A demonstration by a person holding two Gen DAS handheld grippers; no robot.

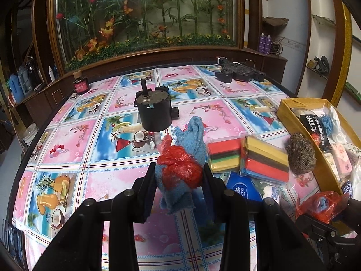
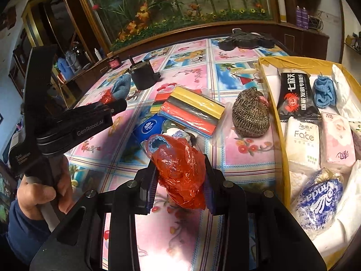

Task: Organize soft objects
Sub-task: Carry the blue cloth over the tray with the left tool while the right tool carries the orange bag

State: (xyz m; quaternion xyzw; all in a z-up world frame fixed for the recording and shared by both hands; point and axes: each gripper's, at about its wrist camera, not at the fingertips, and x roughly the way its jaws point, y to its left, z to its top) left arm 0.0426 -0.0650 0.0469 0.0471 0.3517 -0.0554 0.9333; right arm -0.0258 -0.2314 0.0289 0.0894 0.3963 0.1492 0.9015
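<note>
My left gripper (image 1: 179, 169) is shut on a blue cloth (image 1: 194, 135) with a red plastic bag (image 1: 180, 169) bunched around it, held above the table. The cloth's upper end sticks up past the fingers. My right gripper (image 2: 180, 164) is shut on another red plastic bag (image 2: 180, 169) with something blue showing at its open top. From the right wrist, the left gripper (image 2: 119, 107) is at the left, held by a person's hand (image 2: 45, 194). In the left wrist view the right gripper (image 1: 313, 216) sits at the bottom right with its red bag (image 1: 320, 203).
A yellow box (image 2: 261, 67) at the right holds tissue packs, a black packet and a blue cloth (image 2: 325, 92). On the table lie sponge packs (image 2: 191, 113), a knitted scrubber (image 2: 250, 115), a blue tissue pack (image 2: 149, 127), a black motor (image 1: 153, 110), a small jar (image 1: 80, 83) and a black part (image 1: 239, 72).
</note>
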